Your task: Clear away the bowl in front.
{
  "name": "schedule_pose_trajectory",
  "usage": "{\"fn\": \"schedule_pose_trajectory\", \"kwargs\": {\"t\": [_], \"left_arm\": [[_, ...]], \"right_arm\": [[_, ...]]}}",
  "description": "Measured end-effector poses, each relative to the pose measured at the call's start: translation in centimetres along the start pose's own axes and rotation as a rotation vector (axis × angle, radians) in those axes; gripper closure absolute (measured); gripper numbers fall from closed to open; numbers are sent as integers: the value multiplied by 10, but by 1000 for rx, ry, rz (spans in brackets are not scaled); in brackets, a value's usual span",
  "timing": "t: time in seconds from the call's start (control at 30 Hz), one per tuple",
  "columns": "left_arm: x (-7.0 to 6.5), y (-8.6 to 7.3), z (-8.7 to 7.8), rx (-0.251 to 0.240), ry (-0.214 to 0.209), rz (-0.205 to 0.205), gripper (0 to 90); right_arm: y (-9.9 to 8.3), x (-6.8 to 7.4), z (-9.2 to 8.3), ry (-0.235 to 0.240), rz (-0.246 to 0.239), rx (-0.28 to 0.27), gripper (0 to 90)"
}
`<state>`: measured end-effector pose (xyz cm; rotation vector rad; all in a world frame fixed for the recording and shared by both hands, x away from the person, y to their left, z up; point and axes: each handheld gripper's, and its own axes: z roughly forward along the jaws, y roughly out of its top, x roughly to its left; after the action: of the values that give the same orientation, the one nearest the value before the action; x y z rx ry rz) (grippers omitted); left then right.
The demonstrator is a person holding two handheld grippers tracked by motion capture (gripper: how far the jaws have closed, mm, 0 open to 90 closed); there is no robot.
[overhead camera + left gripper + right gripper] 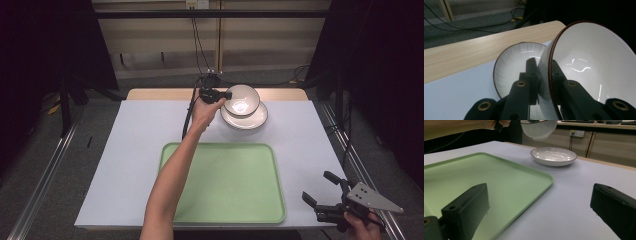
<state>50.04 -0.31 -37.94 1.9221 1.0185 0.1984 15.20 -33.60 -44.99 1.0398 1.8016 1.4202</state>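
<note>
The rim of one glossy white bowl (pixel 594 67) with a brown edge is clamped between the jaws of the left hand-held gripper (pixel 543 75), and the bowl is held tilted in the air above one shallow, ribbed, dark-rimmed plate (pixel 554 156) at the far side of the bench (pixel 130 145). Its mouth is turned sideways. The right hand-held gripper (pixel 320 192) is held wide open and empty near the bench's near right corner, beside one smooth, round-cornered rectangular green tray (pixel 230 182).

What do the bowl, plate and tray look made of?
Bowl: likely glazed ceramic, with glossy white reflections and a brown rim. Plate: likely glazed ceramic, glossy with fine ribbing and a dark rim. Tray: probably matte green plastic.
</note>
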Motion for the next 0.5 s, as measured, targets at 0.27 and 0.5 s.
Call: {"fn": "schedule_pose_trajectory", "kwargs": {"t": [0.27,0.5], "left_arm": [[-4,-4,-13,-8,-25,9,818],[-12,-6,-21,-8,-53,10,818]], "right_arm": [[0,1,0,11,5,-2,15],[1,1,0,9,-6,-8,15]]}}
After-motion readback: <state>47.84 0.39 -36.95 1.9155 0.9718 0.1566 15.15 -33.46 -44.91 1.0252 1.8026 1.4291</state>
